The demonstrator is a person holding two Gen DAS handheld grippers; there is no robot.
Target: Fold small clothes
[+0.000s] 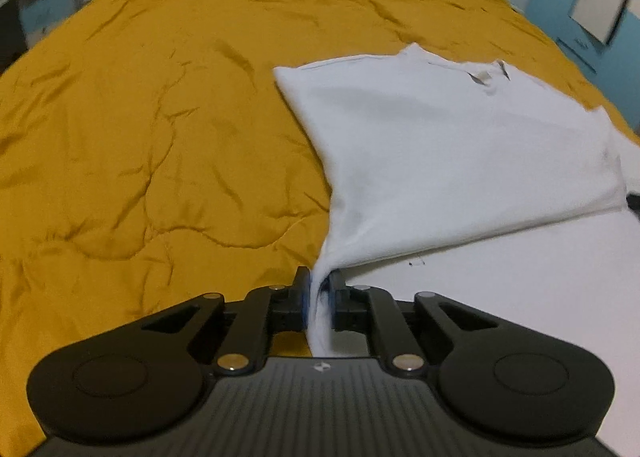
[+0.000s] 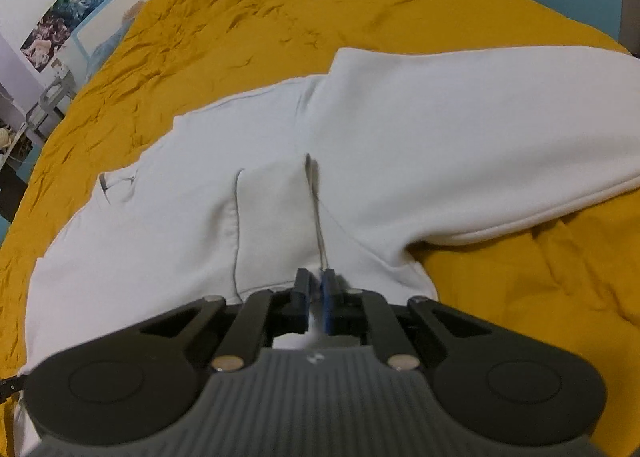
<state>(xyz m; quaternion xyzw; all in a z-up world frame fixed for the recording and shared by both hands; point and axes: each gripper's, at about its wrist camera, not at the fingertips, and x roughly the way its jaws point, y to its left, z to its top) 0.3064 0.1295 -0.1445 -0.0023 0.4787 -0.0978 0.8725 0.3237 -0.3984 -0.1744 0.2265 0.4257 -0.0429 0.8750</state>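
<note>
1. A wrinkled mustard-yellow quilted bed cover (image 1: pixel 140 117) fills both views; pale blue walls stand behind.
2. The white cotton T-shirt (image 1: pixel 440 145) lies near the bed's right edge.
3. Only the right view shows wall posters (image 2: pixel 68 9).
4. The left gripper (image 1: pixel 319 289) and the right gripper (image 2: pixel 315 289) each pinch the shirt cloth.

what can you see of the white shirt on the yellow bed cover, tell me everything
The white cotton-looking shirt is plain, soft and lightly creased, with a small label near its neckline. It lies mid-fold on the wrinkled mustard-yellow quilted bed cover, one part lifted and pulled taut over the rest. The left gripper is shut on a bunched edge; the right gripper is shut on a fold, from which a ridge runs away. A thick hemmed edge curls over the cover at the right.
</note>
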